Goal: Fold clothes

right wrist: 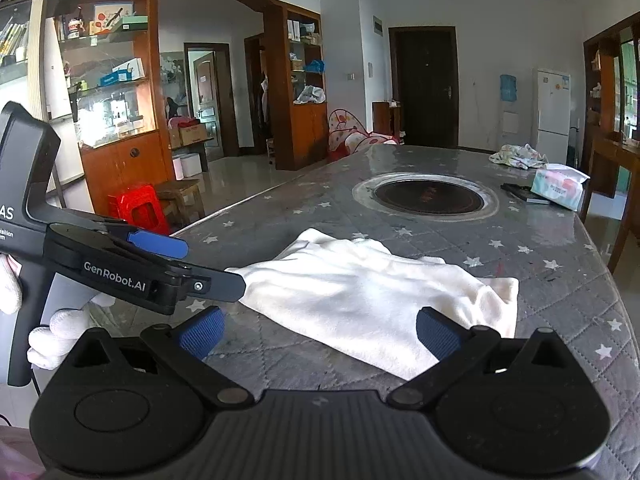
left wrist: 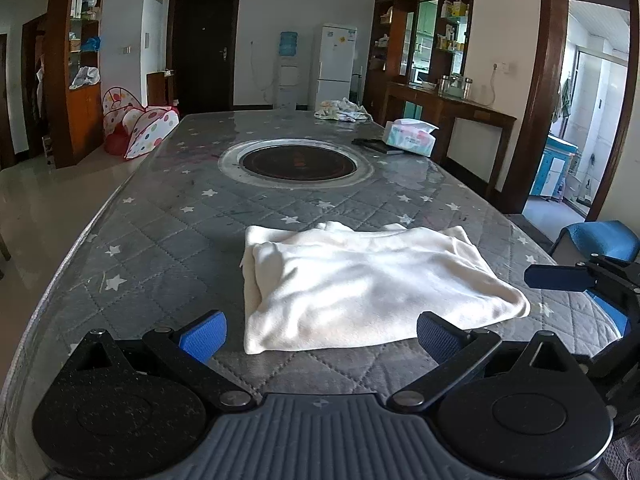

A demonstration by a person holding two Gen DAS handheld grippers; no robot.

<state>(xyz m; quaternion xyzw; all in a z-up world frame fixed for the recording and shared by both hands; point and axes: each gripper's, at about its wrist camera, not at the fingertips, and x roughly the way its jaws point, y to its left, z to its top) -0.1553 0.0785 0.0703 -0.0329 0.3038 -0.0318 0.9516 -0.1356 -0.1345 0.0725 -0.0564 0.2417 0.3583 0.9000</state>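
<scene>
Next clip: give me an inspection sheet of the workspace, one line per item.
Surface: table with grey star-print quilted cover, round inset burner mid-table.
Job's things: white garment folded, lying flat near the front edge.
Clutter: tissue box, dark flat object beside it, crumpled cloth at far end.
Grippers: left gripper open, empty; right gripper open, empty.
Cables: nothing seen on table.
Surroundings: fridge, shelves, blue chair.

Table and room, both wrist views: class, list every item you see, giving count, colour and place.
Garment: one, cream, folded, near table end.
Table: one, grey starred cover.
Cooktop: one, black, table centre.
Tissue pack: one, white-pastel, far right edge.
Crumpled clothes: one pile, pale, far end.
Fridge: one, white, back wall.
Stool: one, red, floor.
Left hand-held gripper: open, empty.
Right hand-held gripper: open, empty.
Gloved hand: white.
</scene>
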